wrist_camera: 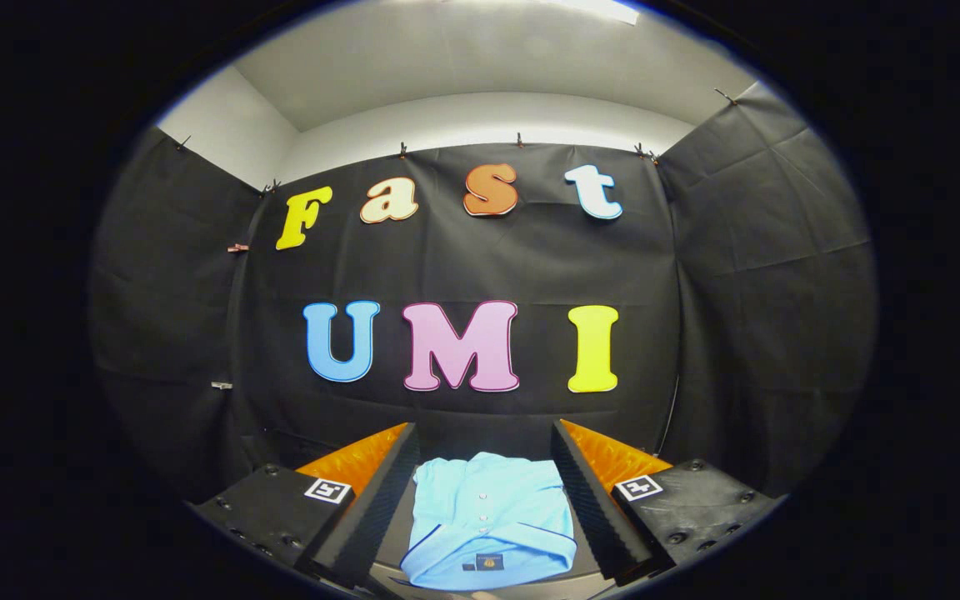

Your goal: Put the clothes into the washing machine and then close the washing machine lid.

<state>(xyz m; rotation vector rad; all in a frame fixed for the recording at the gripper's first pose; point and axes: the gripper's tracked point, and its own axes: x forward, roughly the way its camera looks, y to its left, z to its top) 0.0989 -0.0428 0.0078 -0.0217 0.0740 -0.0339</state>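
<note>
Between parted tongs (484, 454), folded blue shirt (488, 521)

Gripper (484, 467) with its two fingers (380, 500) spread wide apart, neither touching anything. Between them lies a folded light-blue shirt (488, 521), collar toward the camera, buttoned placket running away from it, a small dark label at the neck. The shirt rests on a dark surface (488, 442). Beyond it hangs the booth's black cloth wall (738, 292), clipped along its top edge under a white ceiling (480, 67).

Light blue shirt (488, 521), dark-trimmed collar, white buttons
</note>
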